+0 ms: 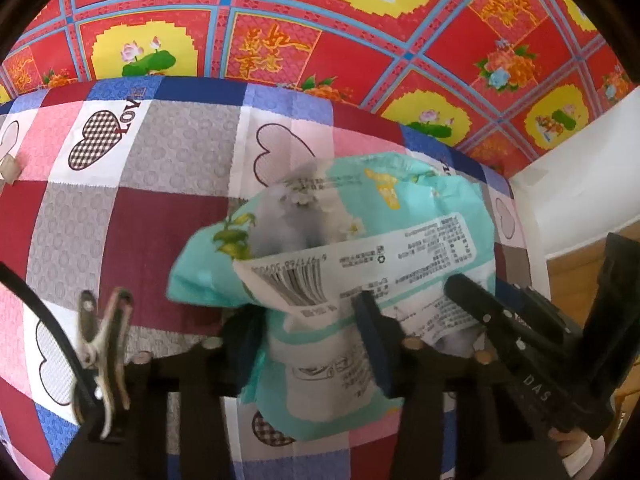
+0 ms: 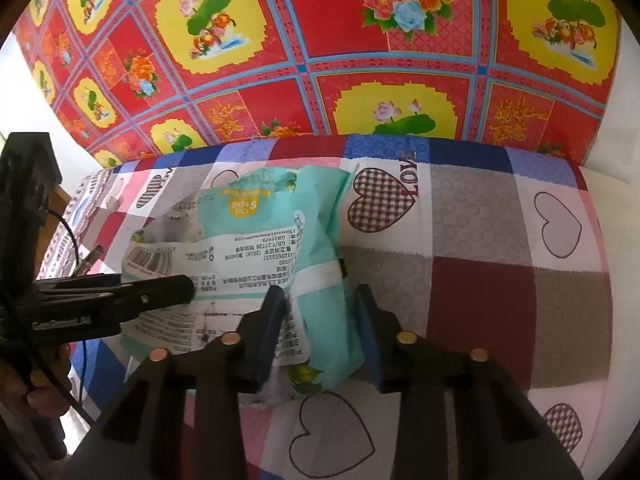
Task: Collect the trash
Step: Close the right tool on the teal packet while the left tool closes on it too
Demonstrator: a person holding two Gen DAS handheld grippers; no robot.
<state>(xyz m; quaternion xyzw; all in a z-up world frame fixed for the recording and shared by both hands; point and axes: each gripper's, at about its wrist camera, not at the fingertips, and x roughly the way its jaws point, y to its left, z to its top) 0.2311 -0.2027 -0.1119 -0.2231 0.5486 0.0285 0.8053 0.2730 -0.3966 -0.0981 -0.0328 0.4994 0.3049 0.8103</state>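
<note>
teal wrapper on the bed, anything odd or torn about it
The teal wrapper lies crumpled and folded over itself on the checked bedspread, with white fluffy material poking out of its near end at, so it looks torn open there. Both claws, left and right, straddle it.

Patchwork cloth [image 2: 480, 240] with hearts, spread flat; behind it, red floral cloth [image 2: 320, 40]; metal clip [image 1: 102, 344] at left.

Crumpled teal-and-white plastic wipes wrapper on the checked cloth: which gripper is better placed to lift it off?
Left, probably. The left gripper straddles the wrapper near its middle, pads against the bunched plastic. The right gripper only brackets its trailing end, with a gap at one pad.
</note>
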